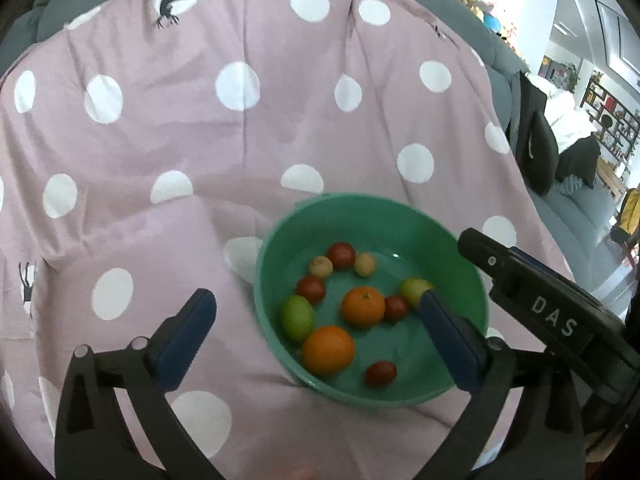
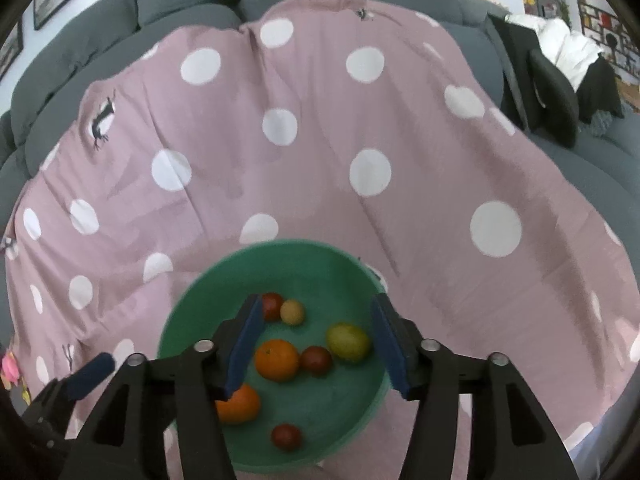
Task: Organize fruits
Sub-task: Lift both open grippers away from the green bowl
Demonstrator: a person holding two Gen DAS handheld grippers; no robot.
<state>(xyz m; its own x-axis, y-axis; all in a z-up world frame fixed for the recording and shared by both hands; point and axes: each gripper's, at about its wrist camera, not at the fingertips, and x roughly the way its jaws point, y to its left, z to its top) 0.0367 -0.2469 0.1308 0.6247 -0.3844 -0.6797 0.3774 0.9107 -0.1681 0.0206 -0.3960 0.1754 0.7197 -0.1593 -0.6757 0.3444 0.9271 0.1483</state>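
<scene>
Green bowl (image 1: 276, 280) is seen on the pink polka-dot sheet (image 1: 240, 140), which is spread over a grey sofa (image 2: 100, 40). All visible fruit sits inside the bowl: two oranges (image 1: 363, 306), four dark red fruits (image 1: 341, 255), two green-yellow ones (image 1: 297, 319) and two small tan ones (image 1: 365, 265).

Left gripper (image 1: 316, 320): jaws spread wide, nothing held. One blue pad (image 1: 188, 336) is over the sheet outside the bowl, the other over the bowl interior, covering part of a green-yellow fruit.

Right gripper (image 2: 316, 340): jaws apart, nothing gripped; an orange, a red fruit and a green-yellow fruit (image 2: 348, 341) are seen between the pads, below them in the bowl. In the right wrist view, one orange (image 2: 240, 404) is partly hidden by the left finger, and the bowl's near rim is cut off by the gripper frame. Fruit types can't be made out beyond colour. Bowl edges are blurred in both views.
</scene>
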